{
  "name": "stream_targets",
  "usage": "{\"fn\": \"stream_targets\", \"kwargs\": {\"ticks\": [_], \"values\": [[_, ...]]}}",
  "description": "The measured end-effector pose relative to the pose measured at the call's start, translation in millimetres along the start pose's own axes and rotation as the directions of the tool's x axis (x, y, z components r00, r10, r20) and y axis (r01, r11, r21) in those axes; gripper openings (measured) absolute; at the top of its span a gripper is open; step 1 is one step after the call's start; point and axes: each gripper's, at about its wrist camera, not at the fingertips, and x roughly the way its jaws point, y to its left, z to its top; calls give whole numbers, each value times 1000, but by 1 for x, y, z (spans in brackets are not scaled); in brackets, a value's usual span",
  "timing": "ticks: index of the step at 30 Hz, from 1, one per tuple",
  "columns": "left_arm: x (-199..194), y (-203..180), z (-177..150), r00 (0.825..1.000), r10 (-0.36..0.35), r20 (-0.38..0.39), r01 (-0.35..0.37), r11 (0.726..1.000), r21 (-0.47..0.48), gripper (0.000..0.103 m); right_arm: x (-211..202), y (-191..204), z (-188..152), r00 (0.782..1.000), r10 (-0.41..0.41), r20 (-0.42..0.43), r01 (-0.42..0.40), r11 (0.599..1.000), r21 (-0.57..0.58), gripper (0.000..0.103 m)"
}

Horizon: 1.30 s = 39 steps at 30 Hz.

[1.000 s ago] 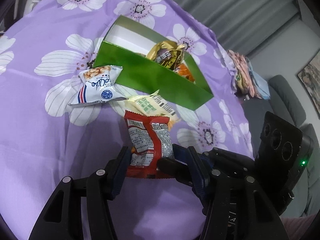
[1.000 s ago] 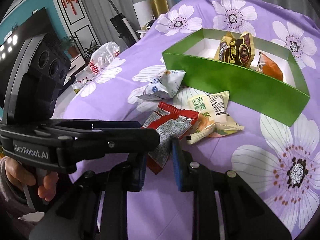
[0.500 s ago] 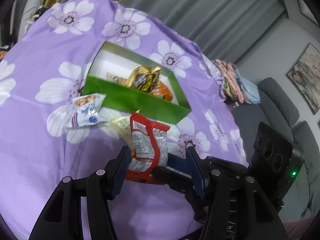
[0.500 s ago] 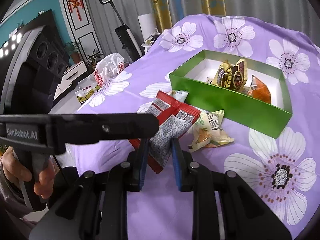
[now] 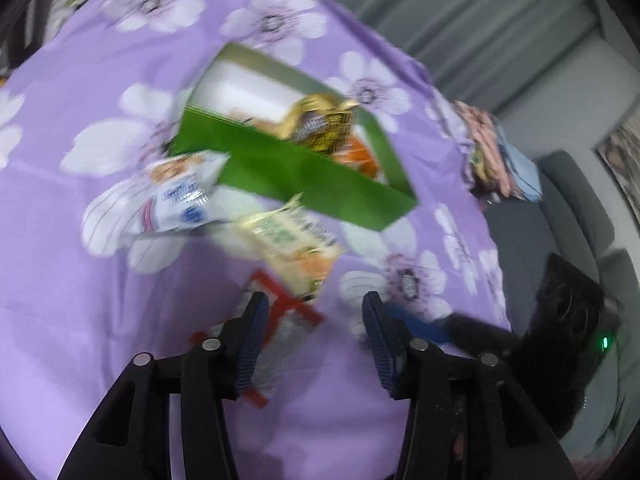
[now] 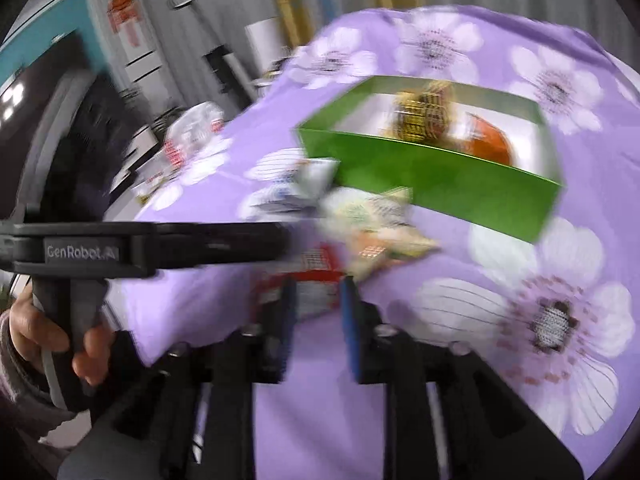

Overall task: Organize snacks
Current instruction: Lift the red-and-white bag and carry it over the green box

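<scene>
Red snack packet [image 5: 280,320] between parted left gripper [image 5: 312,320] | right gripper [image 6: 318,308] just opened, unclamped | hand [image 6: 48,336] only in right view

We are looking along the left gripper [image 5: 312,322], which is showing two black angular arms, each studded with round silver screws, and fingers [image 5: 251,334] lined with ribbed dark-blue pads. Seen from the right wrist view, it is wearing white "GenRobot.AI" lettering on a long black bar above a dark pistol handle. A hand [image 6: 60,344] is emerging from a grey knitted sleeve cuff [image 6: 12,372] there. The right gripper [image 6: 318,312] is showing the same black arms and blue-padded fingers, blurred. From the left wrist view its body is appearing as a black block with round sockets and a small green light.
</scene>
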Motion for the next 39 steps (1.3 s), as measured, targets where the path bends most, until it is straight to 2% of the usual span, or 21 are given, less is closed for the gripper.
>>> {"fn": "stream_targets", "kwargs": {"ticks": [2, 4, 7, 10, 14, 18, 20, 23, 29, 39], "values": [[3, 5, -5, 1000, -7, -22, 6, 1000, -19, 68, -6, -13, -3, 1000, 11, 5, -11, 999, 48, 62], [7, 7, -11, 999, 1, -41, -1, 1000, -14, 77, -7, -16, -8, 999, 48, -6, -47, 996, 73, 63], [13, 9, -12, 997, 48, -52, -48, 999, 7, 77, 6, 0, -16, 996, 76, -56, -74, 996, 43, 63], [14, 3, -4, 995, 97, -12, -95, 989, 114, 77, 25, 22, -20, 987, 127, -95, -126, 992, 20, 61], [30, 6, 3, 992, 95, -79, -82, 983, 162, 77, 48, 41, -19, 983, 127, -133, -130, 991, -12, 59], [45, 8, -2, 984, 94, -150, -68, 983, 172, 76, 64, 42, -18, 982, 107, -154, -108, 994, 6, 49], [44, 6, -7, 982, 116, -147, -84, 975, 207, 71, 67, 40, -15, 984, 89, -153, -91, 996, -9, 42], [41, 10, -7, 983, 58, -173, -30, 986, 161, 64, 70, 34, -12, 983, 98, -156, -102, 995, -18, 38], [36, 16, -10, 988, 44, -148, -28, 994, 109, 53, 64, 33, -13, 983, 129, -130, -134, 991, -24, 32], [8, 1, -22, 996, 15, -85, -9, 997, 75, 53, 28, 49, -13, 988, 126, -86, -135, 985, -105, 30]]}}
